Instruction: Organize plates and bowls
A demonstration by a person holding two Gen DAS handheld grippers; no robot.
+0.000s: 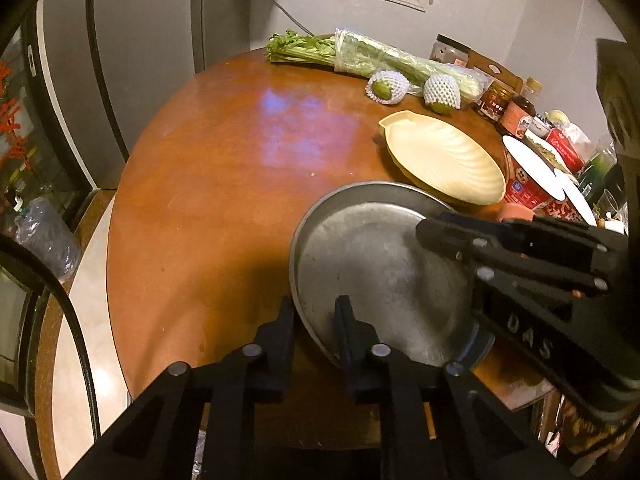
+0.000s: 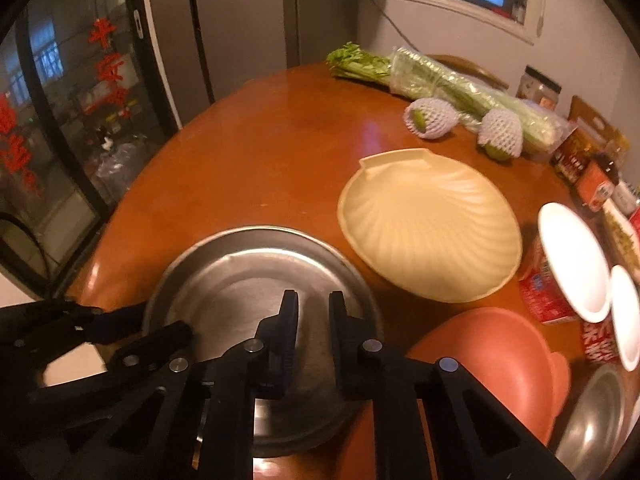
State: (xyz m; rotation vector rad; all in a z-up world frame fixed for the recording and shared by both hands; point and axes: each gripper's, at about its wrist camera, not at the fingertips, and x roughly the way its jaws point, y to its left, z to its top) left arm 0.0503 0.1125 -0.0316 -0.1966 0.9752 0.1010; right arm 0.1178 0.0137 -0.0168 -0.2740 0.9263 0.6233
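— The left gripper (image 1: 314,316)?
— Fingers straddling the steel plate's (image 1: 368,256) rim, not visibly clamped.
— The right gripper (image 2: 313,312)?
— Parted above it (near table (image 1: 224,184) edge). Shell-shaped cream plate (image 2: 430,226) just beyond, pink bowl (image 2: 496,364) beside.

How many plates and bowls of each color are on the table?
Silver metal: 2, the metal plate and metal bowl
Cream: 1, the shell plate
Pink: 1, the pink bowl
Total: 4
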